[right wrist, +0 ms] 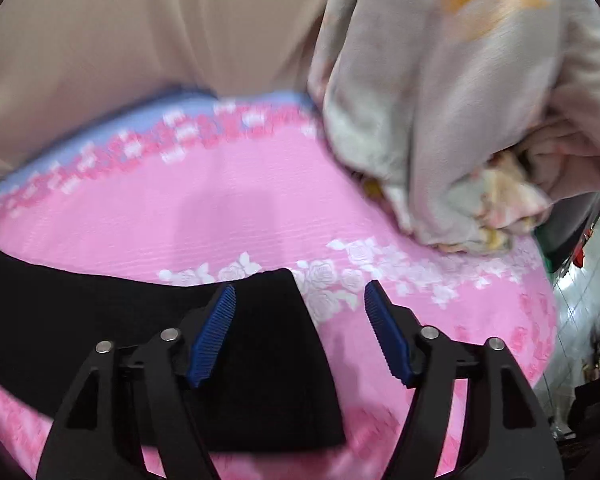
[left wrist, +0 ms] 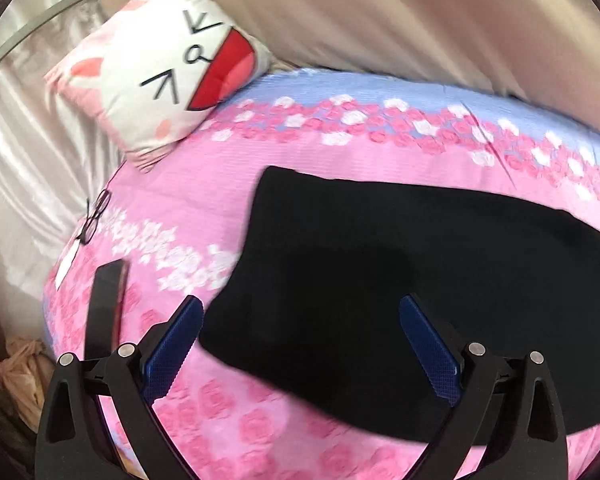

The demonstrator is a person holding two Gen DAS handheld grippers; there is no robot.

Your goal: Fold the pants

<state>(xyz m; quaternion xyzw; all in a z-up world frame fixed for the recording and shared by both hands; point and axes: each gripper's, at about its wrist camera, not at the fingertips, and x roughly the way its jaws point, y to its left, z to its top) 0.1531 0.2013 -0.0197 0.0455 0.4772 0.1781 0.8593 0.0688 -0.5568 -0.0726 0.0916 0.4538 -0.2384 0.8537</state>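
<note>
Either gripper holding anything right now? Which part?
Nothing is held. The left gripper and the right gripper both stand open over the pants; neither pinches the cloth.

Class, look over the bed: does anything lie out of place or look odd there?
Yes: a pair of glasses lies loose on the bedspread near its edge, by the pillow, where folding the pants could knock it off.

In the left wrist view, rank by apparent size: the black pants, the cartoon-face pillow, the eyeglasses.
Largest to smallest as they look:
1. black pants, though they lie nearest the camera, which enlarges them
2. cartoon-face pillow
3. eyeglasses, by far the smallest
</note>
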